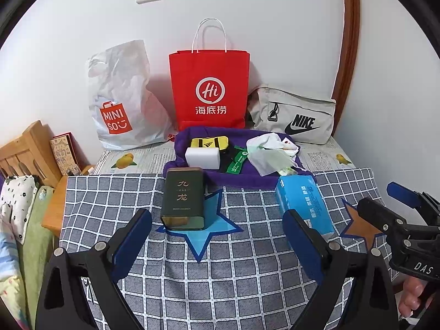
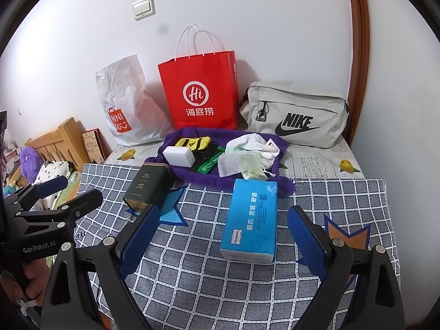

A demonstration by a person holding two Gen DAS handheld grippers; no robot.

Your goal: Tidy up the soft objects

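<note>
**Left wrist and right wrist views: both tongs spread wide over the checked cloth**

Left wrist view has my left gripper (image 1: 217, 227) held low and level above the checked cloth (image 1: 220, 275), its blue-padded fingers wide apart with nothing between them. It faces the dark green tea tin (image 1: 183, 198), which lies on a blue star patch just ahead of the left finger. My right gripper (image 2: 223, 224) is held at the same low height, just to the right, fingers equally spread and empty. The blue tissue pack (image 2: 251, 218) lies flat on the cloth between and a little beyond its fingertips, not touched.

Further back sits the purple cloth (image 1: 236, 177), holding the white sponge block (image 1: 203, 158), a yellow pouch (image 1: 210, 143), a green tag (image 1: 236, 162) and crumpled white soft things (image 1: 268, 152). Against the wall stand the Miniso bag (image 1: 121, 101), the red paper bag (image 1: 210, 88) and the grey Nike bag (image 1: 294, 115).
</note>
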